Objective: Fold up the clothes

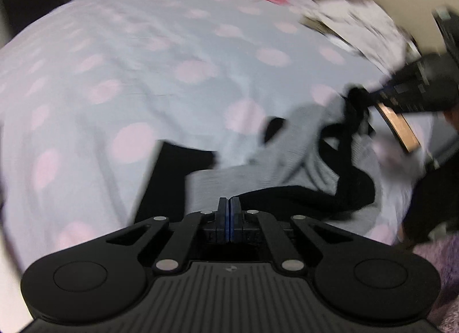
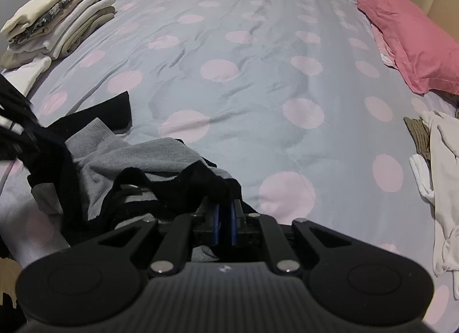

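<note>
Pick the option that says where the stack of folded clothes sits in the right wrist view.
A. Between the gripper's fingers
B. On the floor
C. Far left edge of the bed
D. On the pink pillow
C: the stack of folded cream and beige clothes rests on the grey bedspread with pink dots at its far left edge, well apart from the pink pillow on the right.

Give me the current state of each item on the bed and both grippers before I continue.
Grey and black garment: crumpled, unfolded, on the bedspread.
Left gripper: jaws shut, nothing seen between them.
Right gripper: jaws nearly closed on the garment's black edge.
Folded stack: neatly piled at the bed's far left corner.
White clothes: loose heap, unfolded, at the right edge.
Pink pillow: lying flat by the headboard.
Bedspread: spread out, lightly wrinkled.
</note>
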{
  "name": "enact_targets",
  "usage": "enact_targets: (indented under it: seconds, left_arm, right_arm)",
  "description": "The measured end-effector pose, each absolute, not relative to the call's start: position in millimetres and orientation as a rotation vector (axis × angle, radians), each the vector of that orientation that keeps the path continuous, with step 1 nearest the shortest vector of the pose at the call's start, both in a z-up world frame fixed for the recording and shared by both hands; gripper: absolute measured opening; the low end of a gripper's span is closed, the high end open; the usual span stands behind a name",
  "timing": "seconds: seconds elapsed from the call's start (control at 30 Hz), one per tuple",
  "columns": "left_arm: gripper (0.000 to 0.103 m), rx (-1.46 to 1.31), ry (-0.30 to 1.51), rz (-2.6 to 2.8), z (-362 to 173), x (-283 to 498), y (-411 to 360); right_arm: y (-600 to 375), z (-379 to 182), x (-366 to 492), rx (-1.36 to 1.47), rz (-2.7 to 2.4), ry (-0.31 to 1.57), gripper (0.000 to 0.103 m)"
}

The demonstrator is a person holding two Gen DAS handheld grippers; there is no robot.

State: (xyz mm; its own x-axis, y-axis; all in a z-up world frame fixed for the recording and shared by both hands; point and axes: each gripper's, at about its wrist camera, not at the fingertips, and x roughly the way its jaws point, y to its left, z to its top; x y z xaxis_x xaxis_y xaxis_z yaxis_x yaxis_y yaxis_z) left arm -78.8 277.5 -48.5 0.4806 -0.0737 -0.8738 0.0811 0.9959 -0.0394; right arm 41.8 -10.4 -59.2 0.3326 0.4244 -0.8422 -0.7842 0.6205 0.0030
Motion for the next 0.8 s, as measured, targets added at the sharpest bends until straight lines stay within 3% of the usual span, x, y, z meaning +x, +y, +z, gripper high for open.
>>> enact_targets:
  seconds: [0.23,0.47,0.6,0.63,0.7,0.8]
  left_arm:
    - [0.0,-0.107,1.104,0.135,-39,-116,343]
    - [0.0,-0.101,1.272,0.189,-78,-125,346]
    - [0.001,-0.058,1.267,0.152,-81,-126,339]
    - [0.003,-0.039,1.247,0.154,-78,-129,337]
    - [0.02,-0.028,1.214,0.142,-72,-129,336]
    - [0.027,-0.045,1.171,0.106,-63,-121,335]
  right_arm:
    - [-3,-53,35,-0.412,0.918,0.907,0.009]
    - [32,-51,16,-0.509,1.017,0.883,0.01]
    - [46,-54,13,-0.576,1.037,0.884,0.016]
    - [45,-51,14,-0.579,1.04,0.877,0.02]
    - [42,-44,15,-0.578,1.053,0.861,0.032]
    - [28,-28,18,-0.566,1.077,0.829,0.041]
